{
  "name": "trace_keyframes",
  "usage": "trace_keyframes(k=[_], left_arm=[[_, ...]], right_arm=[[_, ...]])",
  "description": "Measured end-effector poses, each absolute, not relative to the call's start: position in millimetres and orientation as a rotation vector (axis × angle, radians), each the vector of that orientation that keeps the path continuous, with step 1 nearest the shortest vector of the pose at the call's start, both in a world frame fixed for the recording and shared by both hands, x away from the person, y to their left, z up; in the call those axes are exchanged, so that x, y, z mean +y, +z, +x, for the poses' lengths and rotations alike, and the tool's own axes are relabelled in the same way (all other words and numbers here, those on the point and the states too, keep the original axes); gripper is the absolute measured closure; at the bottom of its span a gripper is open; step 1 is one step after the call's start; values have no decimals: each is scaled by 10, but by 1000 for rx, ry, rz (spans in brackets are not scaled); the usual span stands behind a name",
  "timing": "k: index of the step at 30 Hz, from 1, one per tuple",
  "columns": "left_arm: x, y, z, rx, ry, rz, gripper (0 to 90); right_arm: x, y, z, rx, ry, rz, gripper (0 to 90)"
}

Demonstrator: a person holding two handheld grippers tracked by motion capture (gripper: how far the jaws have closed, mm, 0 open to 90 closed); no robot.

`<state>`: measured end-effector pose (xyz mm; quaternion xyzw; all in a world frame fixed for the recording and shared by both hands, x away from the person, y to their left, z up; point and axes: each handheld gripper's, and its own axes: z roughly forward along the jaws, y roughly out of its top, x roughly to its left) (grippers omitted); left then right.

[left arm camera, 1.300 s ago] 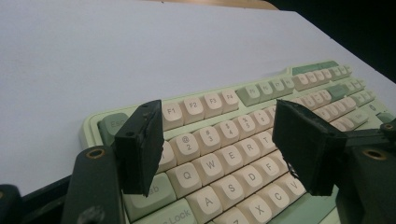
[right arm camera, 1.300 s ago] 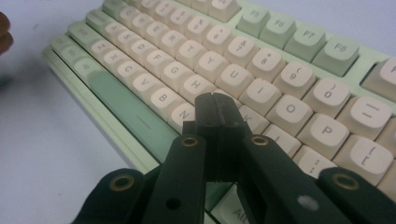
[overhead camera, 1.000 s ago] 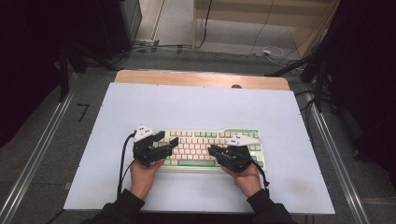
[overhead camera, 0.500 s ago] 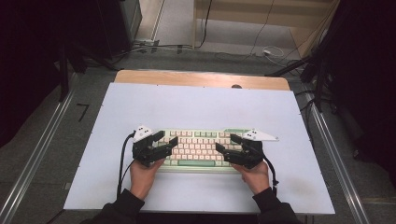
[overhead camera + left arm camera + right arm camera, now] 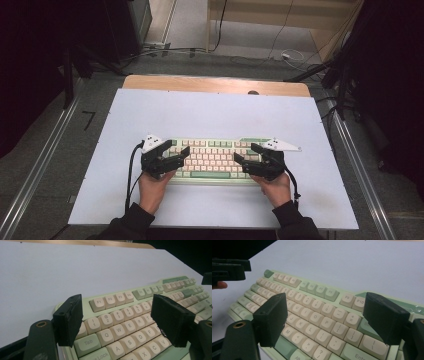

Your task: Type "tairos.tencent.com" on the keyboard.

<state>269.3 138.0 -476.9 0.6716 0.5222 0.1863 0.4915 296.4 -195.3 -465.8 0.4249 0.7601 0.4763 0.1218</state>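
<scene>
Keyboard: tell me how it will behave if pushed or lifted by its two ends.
The keyboard looks like one rigid slab, so it should lift without sagging. It lies flat and low on the table, so it will probably slide rather than tip. Its raised keycaps may pop loose if a tool presses them.

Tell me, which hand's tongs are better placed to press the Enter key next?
The right. The right tongs hover open over the keyboard's right end, and the Enter key lies just below them in the right gripper view. The left tongs hang open over the Tab and number keys at the opposite end.
</scene>
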Motion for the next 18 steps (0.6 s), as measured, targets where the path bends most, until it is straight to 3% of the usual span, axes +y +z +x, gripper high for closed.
trace_keyframes(k=[18], left_arm=[[1505,-4756,2607,1307,512,1634,195]], right_arm=[[-2090,-4657,2977,2185,1336,1257,166]])
